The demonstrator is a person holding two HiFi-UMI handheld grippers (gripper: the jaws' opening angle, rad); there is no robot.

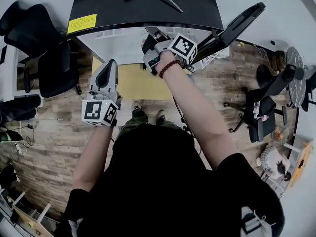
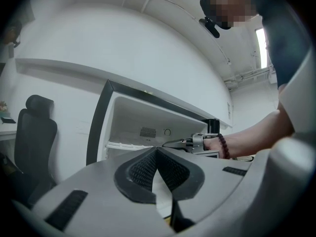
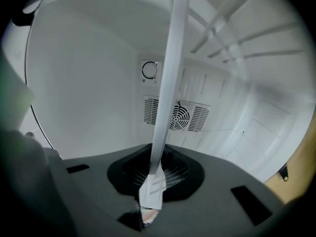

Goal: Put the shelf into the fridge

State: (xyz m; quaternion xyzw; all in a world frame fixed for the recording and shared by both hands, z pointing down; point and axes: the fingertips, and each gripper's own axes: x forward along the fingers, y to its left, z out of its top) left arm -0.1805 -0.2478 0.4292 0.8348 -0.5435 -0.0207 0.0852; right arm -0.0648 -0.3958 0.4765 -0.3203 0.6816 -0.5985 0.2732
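Note:
The fridge [image 1: 143, 6] has a black top, and its door [image 1: 239, 23] stands swung out to the right. My right gripper [image 1: 152, 51] reaches into its white compartment. In the right gripper view, my right gripper [image 3: 153, 184] is shut on the shelf's thin white edge [image 3: 170, 83], which runs up and away from the pads. My left gripper [image 1: 108, 65] hangs back on the left, outside the fridge. Its pads [image 2: 148, 169] meet with nothing between them. From there I see the open fridge [image 2: 148, 115], the right gripper [image 2: 195, 143] and a white shelf edge [image 2: 126, 145].
A fan grille [image 3: 177, 116] and a round dial [image 3: 149, 70] sit on the fridge's back wall. A yellow mat [image 1: 133, 83] lies on the wooden floor before the fridge. Black office chairs stand at the left [image 1: 49, 63] and right [image 1: 261, 112].

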